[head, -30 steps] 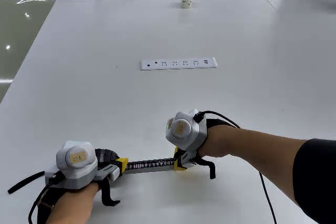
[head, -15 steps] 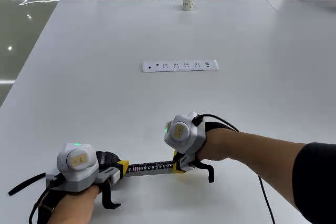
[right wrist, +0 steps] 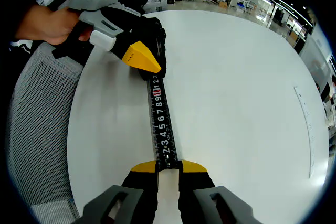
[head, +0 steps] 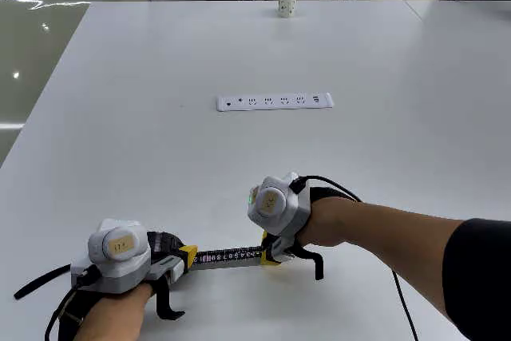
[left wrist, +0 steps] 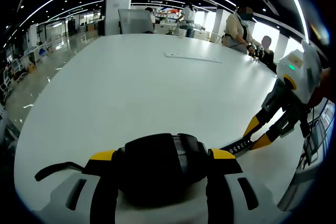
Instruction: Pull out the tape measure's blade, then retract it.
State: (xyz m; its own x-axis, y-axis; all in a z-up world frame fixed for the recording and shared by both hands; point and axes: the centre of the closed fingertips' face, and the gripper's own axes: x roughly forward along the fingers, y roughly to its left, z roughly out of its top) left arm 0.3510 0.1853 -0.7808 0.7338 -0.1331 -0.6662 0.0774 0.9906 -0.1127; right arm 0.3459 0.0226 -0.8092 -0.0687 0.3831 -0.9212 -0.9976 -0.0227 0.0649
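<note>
Tape measure (head: 165, 242), just one: left fingers (left wrist: 103, 156) clamp its case (left wrist: 160, 163), right fingers (right wrist: 144, 167) pinch its blade (right wrist: 161, 129).

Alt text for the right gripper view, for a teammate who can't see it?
The right gripper is shut on the tip of the blade, which runs across the white table to the tape measure, clamped in the left gripper.

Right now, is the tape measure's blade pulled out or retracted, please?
Pulled out: numbered blade runs from the case in the left gripper to the right gripper, shut on its end.
</note>
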